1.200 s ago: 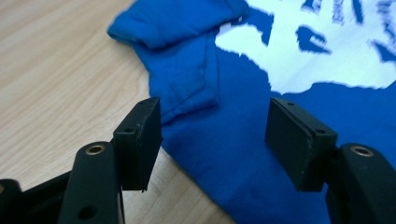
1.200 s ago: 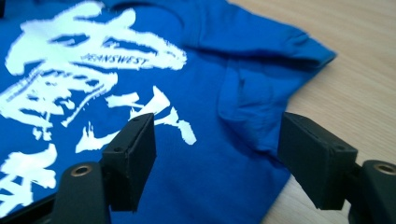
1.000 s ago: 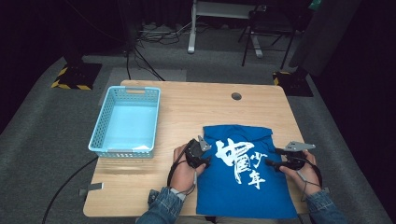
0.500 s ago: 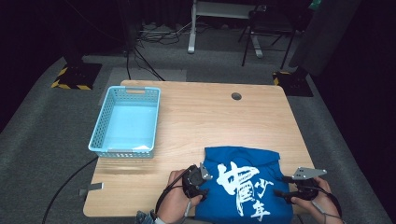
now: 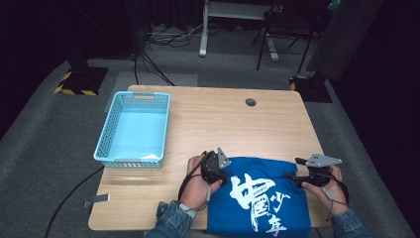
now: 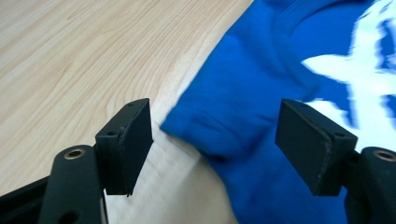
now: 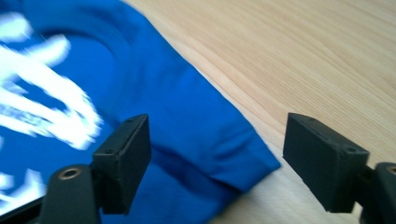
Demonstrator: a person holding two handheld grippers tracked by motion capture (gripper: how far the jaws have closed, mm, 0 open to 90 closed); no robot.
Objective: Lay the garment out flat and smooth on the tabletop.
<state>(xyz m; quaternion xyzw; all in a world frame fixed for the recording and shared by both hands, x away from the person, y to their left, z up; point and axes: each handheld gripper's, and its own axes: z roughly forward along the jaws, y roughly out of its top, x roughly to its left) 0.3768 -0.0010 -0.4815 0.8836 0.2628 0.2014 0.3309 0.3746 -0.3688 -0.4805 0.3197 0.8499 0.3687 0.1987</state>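
Note:
A blue T-shirt (image 5: 257,198) with white characters lies flat at the table's near edge, its lower part hanging over. My left gripper (image 5: 227,175) sits at the shirt's upper left corner and my right gripper (image 5: 293,177) at its upper right corner. In the left gripper view, the left gripper (image 6: 215,144) has just been opening; the folded shirt corner (image 6: 210,135) lies between the jaws, untouched by the pads. In the right gripper view, the right gripper (image 7: 217,158) has also just been opening, with the other corner (image 7: 243,163) lying loose between its jaws.
A light blue plastic basket (image 5: 115,124) stands at the left side of the wooden table (image 5: 213,119). A round cable hole (image 5: 250,102) is near the far edge. Chair and desk legs stand on the floor beyond.
The shirt has slid toward the near edge of the table. Both hands went toward the near edge with it, then came back up. Both grippers' jaws have widened off the shirt corners.

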